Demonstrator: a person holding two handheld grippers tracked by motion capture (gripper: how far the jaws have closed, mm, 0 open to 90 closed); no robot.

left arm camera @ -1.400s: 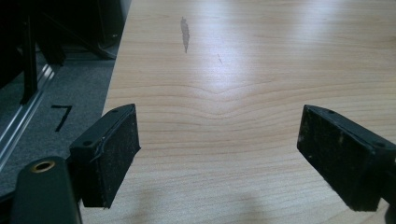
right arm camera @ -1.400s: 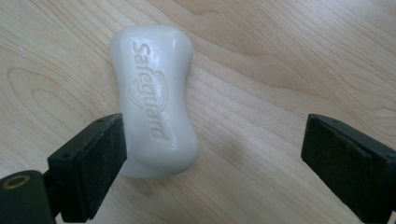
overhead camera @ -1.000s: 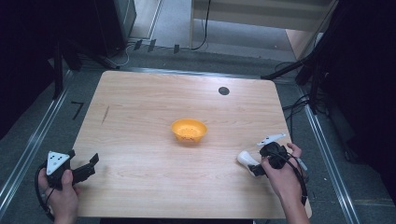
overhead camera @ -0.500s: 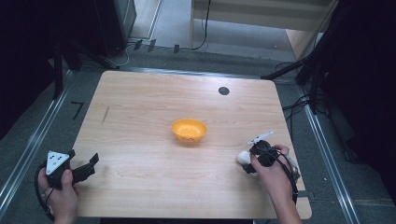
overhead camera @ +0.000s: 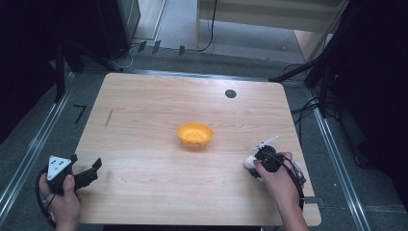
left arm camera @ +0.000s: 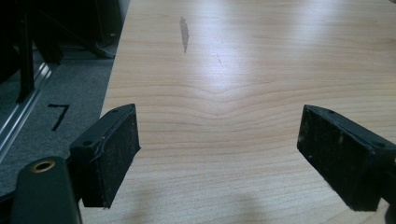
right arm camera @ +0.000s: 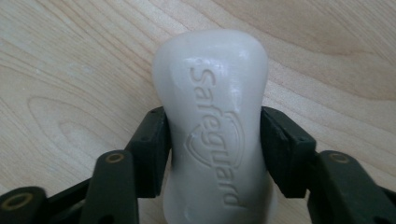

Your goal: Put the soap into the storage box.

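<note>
A white bar of soap with "Safeguard" pressed into it is clamped between the two black jaws of my right gripper, which is shut on its narrow waist. In the high view that gripper sits near the table's right front, the soap poking out leftward. An orange bowl stands at the table's middle. My left gripper rests at the front left edge. In the left gripper view its jaws are wide apart over bare wood, so this gripper is open.
The wooden table has a dark streak near its left side and a black round grommet at the back. Metal rails and grey floor border the table; cables lie at the right.
My right hand has moved left and toward the front with the soap, turning slightly. The left gripper has stayed put.
</note>
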